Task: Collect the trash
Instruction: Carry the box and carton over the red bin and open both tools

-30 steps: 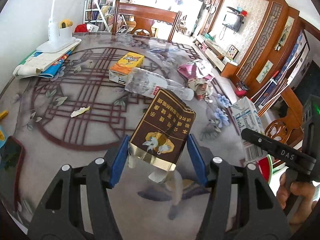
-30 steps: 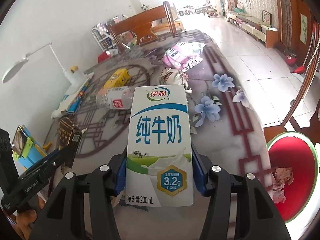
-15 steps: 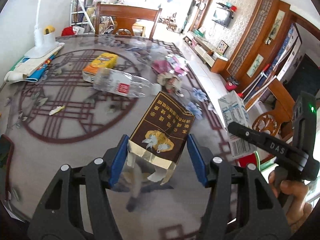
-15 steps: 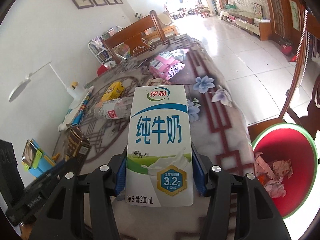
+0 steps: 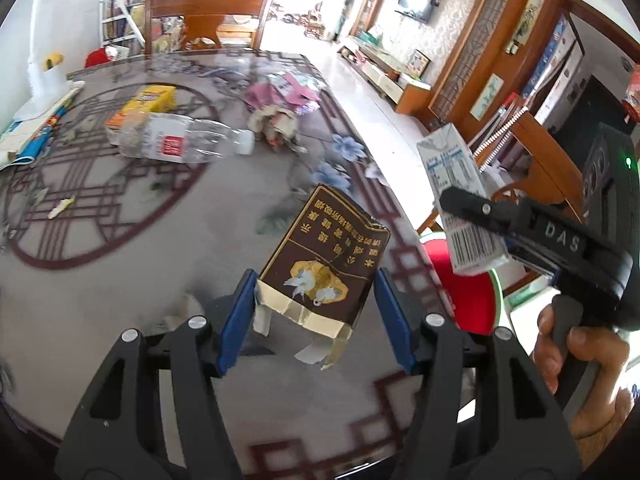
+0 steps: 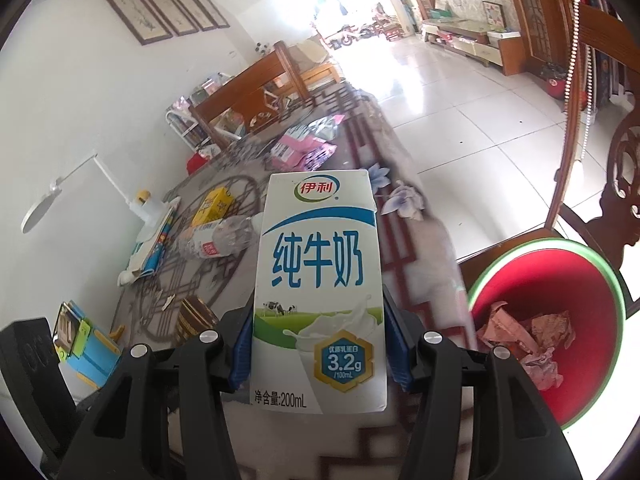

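Left gripper (image 5: 316, 316) clenched on brown carton (image 5: 326, 268), torn flap end toward camera, held above table (image 5: 120, 280) near its edge. Right gripper (image 6: 318, 344) clenched on milk carton (image 6: 318, 292), upright, label facing camera, above table edge. Red bin (image 6: 592, 280) beside table, on right, crumpled paper (image 6: 528, 336) inside. On table: bottle (image 5: 176, 142) lying flat, yellow box (image 5: 150, 98), pink wrappers (image 5: 284, 94), paper scrap (image 5: 62, 206). Hand (image 5: 576, 356) grips right tool's handle.

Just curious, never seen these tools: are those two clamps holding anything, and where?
Left gripper pinches a torn brown cardboard packet by its sides near the ripped end. Right gripper clamps a white milk carton by its lower sides.
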A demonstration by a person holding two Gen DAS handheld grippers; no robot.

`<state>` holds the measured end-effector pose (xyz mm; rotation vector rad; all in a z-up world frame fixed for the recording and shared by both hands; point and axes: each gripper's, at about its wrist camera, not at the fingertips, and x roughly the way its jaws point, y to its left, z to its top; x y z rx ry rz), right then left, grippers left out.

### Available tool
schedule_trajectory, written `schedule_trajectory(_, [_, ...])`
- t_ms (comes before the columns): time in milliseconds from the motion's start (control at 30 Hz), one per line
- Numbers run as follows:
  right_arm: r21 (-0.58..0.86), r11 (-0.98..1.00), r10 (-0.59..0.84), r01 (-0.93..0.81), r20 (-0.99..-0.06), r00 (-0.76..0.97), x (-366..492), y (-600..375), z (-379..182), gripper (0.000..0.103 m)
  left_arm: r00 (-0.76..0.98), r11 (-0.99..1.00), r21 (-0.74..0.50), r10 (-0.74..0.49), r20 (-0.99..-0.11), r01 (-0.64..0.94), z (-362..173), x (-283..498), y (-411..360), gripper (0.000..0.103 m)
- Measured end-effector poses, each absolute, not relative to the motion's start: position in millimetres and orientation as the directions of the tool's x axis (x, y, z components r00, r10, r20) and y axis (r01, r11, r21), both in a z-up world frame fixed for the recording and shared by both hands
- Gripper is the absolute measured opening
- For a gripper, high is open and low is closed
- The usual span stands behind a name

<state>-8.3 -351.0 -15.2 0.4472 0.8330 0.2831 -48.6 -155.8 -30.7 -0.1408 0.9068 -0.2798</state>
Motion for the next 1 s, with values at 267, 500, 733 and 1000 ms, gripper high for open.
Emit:
schedule_trajectory(267, [0.531,0.844,0.344,0.071,-0.638,0.689,-11.4,-410.2,-17.0,0.052,0.528,0.933,-0.252,-0.353,-0.772,0.256,-41.8,-48.1,-197.0,0.056])
schedule_trajectory(500, [0.539,0.824,0.277,0.176,-0.654,0.704,-15.6,-448.5,-23.8,0.052,0.481,0.912,-0.266,-0.394,-0.783,0.314,-50.4,-44.7,-229.5,0.056])
schedule_trajectory(733, [0.546,0.809,0.255,0.218,-0.661,0.706,-24.3,-471.4,-29.4,0.052,0.439,0.891,-0.265,-0.419,-0.795,0.369,-59.0,-40.4,-263.5,0.056])
schedule_trajectory(1000, [0.518,0.817,0.209,0.254,-0.675,0.707,-23.7,-482.8,-29.8,0.052,0.375,0.863,-0.264,-0.438,-0.817,0.431,-70.5,-23.3,-309.1,0.056])
